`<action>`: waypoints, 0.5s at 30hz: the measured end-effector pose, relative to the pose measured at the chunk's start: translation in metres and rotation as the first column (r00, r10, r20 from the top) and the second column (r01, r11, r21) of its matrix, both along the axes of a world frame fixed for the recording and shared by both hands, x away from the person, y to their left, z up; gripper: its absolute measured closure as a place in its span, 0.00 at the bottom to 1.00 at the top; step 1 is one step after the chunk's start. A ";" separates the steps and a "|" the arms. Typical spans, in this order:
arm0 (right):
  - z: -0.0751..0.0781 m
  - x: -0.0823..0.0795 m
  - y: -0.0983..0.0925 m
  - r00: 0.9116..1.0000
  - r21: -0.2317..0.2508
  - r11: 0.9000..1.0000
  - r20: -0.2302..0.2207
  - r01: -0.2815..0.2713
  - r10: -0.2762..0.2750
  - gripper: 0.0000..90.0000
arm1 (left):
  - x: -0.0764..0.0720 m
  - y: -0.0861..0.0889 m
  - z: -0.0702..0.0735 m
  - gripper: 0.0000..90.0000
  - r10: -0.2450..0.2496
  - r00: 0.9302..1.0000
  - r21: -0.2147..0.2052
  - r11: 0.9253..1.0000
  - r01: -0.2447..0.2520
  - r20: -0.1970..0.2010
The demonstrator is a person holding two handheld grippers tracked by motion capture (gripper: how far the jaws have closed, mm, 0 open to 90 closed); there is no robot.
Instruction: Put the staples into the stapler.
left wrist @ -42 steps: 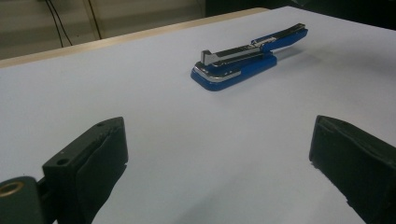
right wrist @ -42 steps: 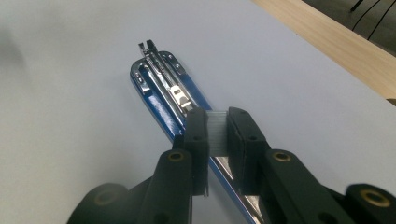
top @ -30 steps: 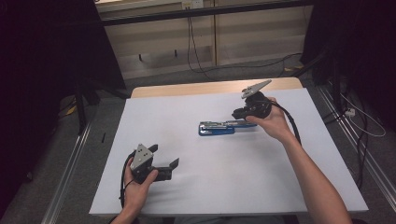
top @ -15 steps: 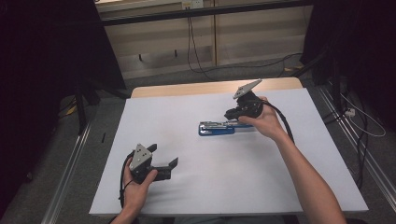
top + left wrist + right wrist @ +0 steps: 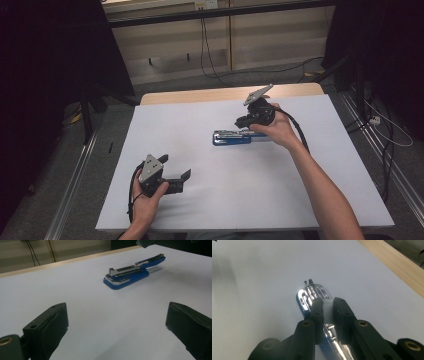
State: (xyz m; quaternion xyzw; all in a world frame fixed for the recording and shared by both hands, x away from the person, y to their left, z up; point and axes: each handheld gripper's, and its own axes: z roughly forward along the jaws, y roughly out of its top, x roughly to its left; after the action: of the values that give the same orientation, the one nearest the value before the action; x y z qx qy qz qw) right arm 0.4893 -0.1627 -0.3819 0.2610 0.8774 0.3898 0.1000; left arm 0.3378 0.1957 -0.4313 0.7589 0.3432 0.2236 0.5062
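Observation:
A blue stapler [image 5: 231, 137] with a chrome magazine lies in the middle of the white table top [image 5: 200, 210]; it also shows in the left gripper view as the stapler [image 5: 132, 272]. My right gripper [image 5: 242, 125] hangs just over its right half, pointing down. In the right gripper view, the right gripper [image 5: 327, 302] is shut on a small white ribbed strip of staples [image 5: 327, 311], held right above the stapler's shiny chrome magazine [image 5: 310, 293]. My left gripper [image 5: 175, 166] rests near the front left of the table, open, nothing between its jaws [image 5: 117, 315].
A bare wooden strip [image 5: 200, 95] runs along the table's far edge. Metal rails [image 5: 75, 175] flank the table on both sides. Cables [image 5: 210, 55] lie on the floor behind it.
My right gripper has moved left and slightly down, from beyond the stapler's right end to over the stapler itself. The left gripper has stayed put.

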 end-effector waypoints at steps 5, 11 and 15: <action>-0.002 0.004 0.010 1.000 -0.007 1.000 0.002 -0.010 0.010 0.88 | 0.000 0.001 0.000 0.05 -0.004 1.000 -0.001 1.000 0.004 -0.002; -0.002 0.007 0.018 1.000 -0.029 0.999 0.008 -0.027 0.027 0.88 | 0.001 0.000 0.000 0.05 -0.008 1.000 0.001 1.000 0.008 -0.002; -0.004 0.010 0.020 0.999 -0.034 0.999 0.005 -0.032 0.032 0.88 | 0.001 -0.001 0.000 0.05 -0.010 1.000 0.003 1.000 0.010 -0.003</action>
State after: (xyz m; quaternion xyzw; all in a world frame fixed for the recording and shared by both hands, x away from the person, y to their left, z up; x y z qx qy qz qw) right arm 0.4994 -0.1423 -0.3855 0.2441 0.8877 0.3773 0.1006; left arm 0.3383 0.1950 -0.4315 0.7617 0.3400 0.2205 0.5056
